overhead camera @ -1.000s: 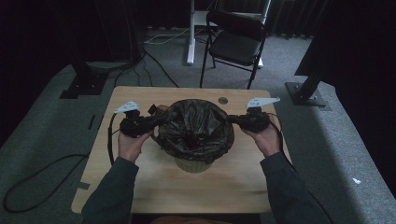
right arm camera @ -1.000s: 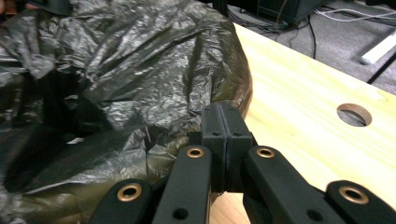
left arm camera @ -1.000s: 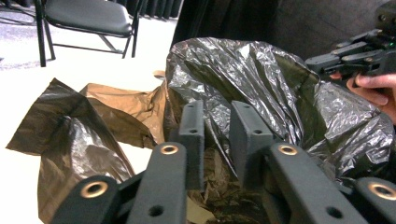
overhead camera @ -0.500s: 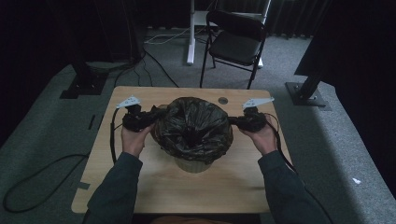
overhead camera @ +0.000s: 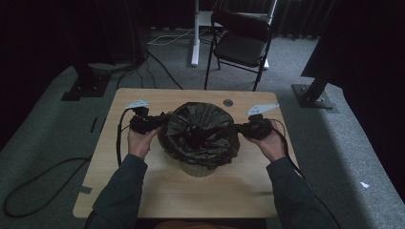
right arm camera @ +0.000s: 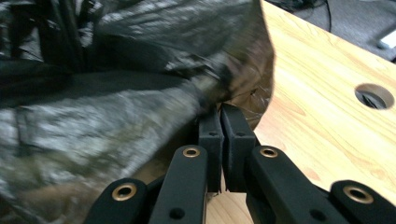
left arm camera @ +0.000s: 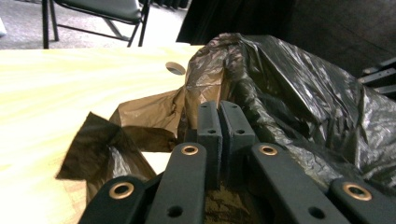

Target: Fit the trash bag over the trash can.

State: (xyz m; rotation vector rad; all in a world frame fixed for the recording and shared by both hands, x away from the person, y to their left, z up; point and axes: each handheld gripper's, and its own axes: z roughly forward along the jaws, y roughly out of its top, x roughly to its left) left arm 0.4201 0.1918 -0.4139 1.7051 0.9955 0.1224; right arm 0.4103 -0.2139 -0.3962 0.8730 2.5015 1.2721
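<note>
2 claws [overhead camera: 160, 120] [overhead camera: 241, 128] pinching bin bag [overhead camera: 199, 133], wooden table [overhead camera: 157, 191]

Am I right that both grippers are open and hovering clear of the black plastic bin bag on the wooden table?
Not quite: the left gripper and right gripper are each shut on the black plastic bin bag, as both gripper views show; it does sit on the wooden table.

One black bag [overhead camera: 200, 131] and one bin [overhead camera: 196, 168] are standing on the worktop [overhead camera: 157, 191]. Two claws are flanking the bag: left claw [overhead camera: 160, 120], right claw [overhead camera: 240, 128]. One chair [overhead camera: 241, 45] is standing beyond the worktop.
</note>
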